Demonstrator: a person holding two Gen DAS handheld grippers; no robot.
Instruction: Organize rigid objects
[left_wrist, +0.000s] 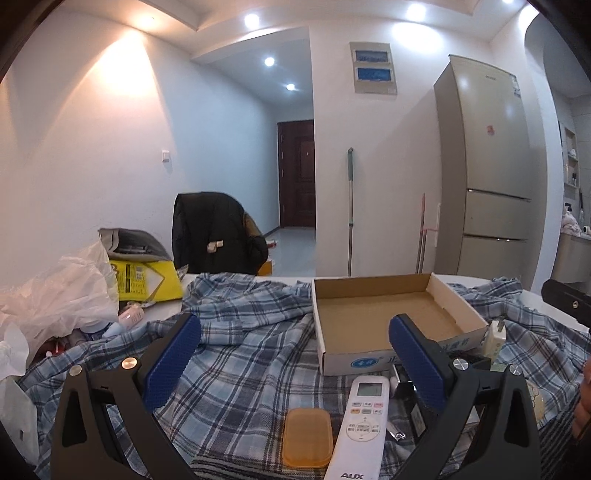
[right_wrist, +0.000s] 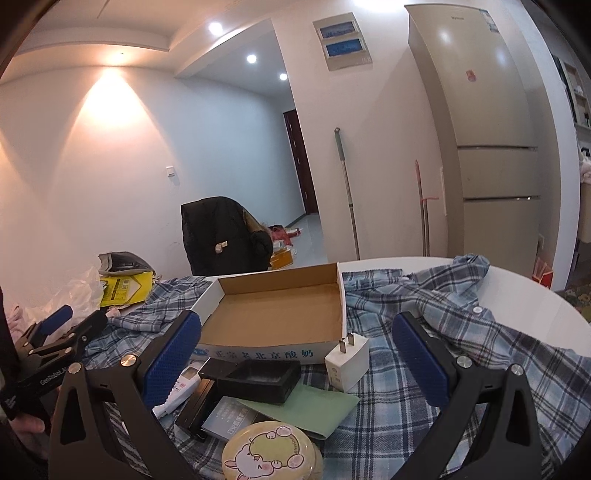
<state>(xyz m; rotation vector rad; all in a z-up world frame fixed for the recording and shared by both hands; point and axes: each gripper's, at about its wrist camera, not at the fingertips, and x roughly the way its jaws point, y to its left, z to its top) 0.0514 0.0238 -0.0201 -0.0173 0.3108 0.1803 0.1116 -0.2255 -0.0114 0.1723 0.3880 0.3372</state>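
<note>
An empty cardboard box (left_wrist: 384, 314) (right_wrist: 273, 317) lies on a blue plaid cloth (left_wrist: 240, 332) (right_wrist: 424, 302). In the left wrist view a white AUX remote (left_wrist: 360, 424) and an orange case (left_wrist: 306, 437) lie in front of the box, between the fingers of my open, empty left gripper (left_wrist: 295, 354). In the right wrist view a white plug adapter (right_wrist: 347, 360), a black box (right_wrist: 264, 374), a green card (right_wrist: 314, 406), a round cartoon tin (right_wrist: 269, 452) and the remote (right_wrist: 181, 387) lie before my open, empty right gripper (right_wrist: 297, 350).
A white plastic bag (left_wrist: 55, 295) and a yellow packet (left_wrist: 146, 277) sit at the left. A chair with a black coat (left_wrist: 214, 232) stands behind the table. A fridge (left_wrist: 487, 166) and a mop (left_wrist: 350, 206) stand at the back wall. The white table edge (right_wrist: 535, 295) curves at the right.
</note>
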